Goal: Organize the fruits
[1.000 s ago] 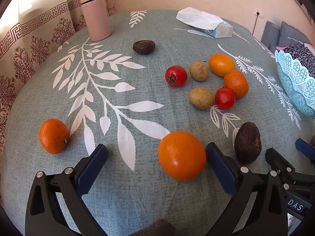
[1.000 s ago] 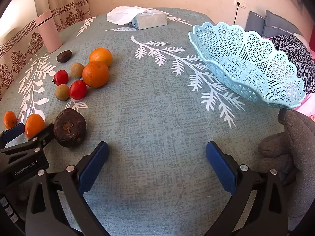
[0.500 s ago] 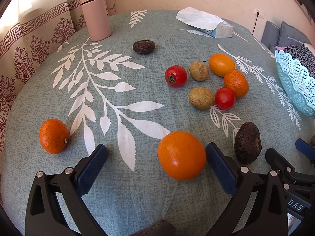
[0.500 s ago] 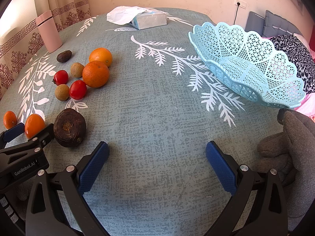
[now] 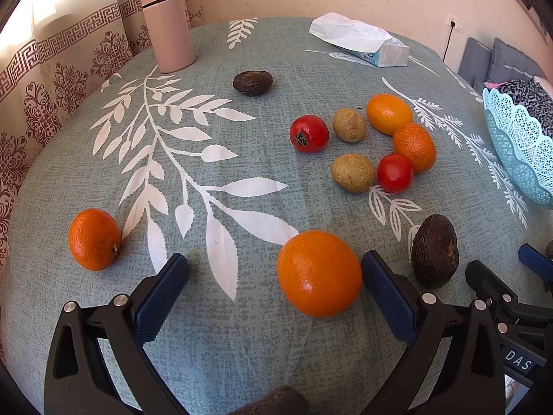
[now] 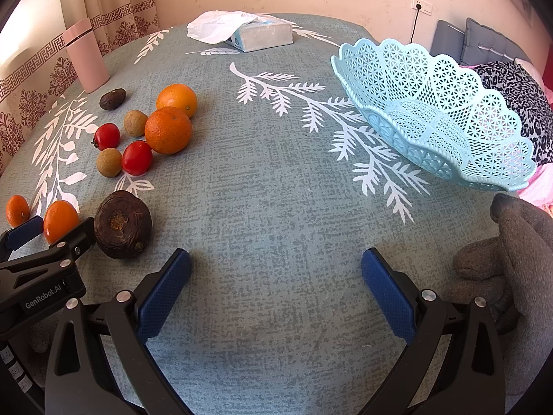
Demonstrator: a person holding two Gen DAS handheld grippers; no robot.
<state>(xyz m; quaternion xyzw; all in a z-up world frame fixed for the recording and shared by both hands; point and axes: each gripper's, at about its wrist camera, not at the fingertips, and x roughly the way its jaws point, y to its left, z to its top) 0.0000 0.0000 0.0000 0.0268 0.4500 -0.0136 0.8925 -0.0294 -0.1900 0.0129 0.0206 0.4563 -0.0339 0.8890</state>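
**Both grippers spread at the near edge of the fruit table**

My left gripper (image 5: 274, 276) has its blue pads (image 5: 160, 297) spread wide, low over the grey-green tablecloth (image 5: 242, 159). A large orange (image 5: 318, 273) sits between the pads, right against the right-hand one and well clear of the left-hand one; nothing is pinched. Just beyond that right pad stands a dark wrinkled avocado (image 5: 434, 250). A smaller orange (image 5: 94, 239) lies off to the left, outside the fingers.

My right gripper (image 6: 275, 276) is likewise fully spread, with only bare cloth between its pads. The left gripper's black frame enters its view at lower left, beside the same avocado (image 6: 122, 230).

Farther out, a cluster lies mid-table: two tomatoes (image 5: 308, 134) (image 5: 394, 173), two tan-brown round fruits (image 5: 349, 125) (image 5: 352, 173), and two oranges (image 5: 389, 114) (image 5: 414, 147); the nearer tomato touches the nearer orange. A second dark avocado (image 5: 252, 83) lies apart, towards a pink tumbler (image 5: 168, 26). The pale blue lattice basket (image 6: 432, 110) sits at the table's right side, well apart from all fruit and holding none. A tissue box (image 6: 261, 34) rests at the far edge. A grey-gloved hand (image 6: 511, 252) shows at the right gripper's side.
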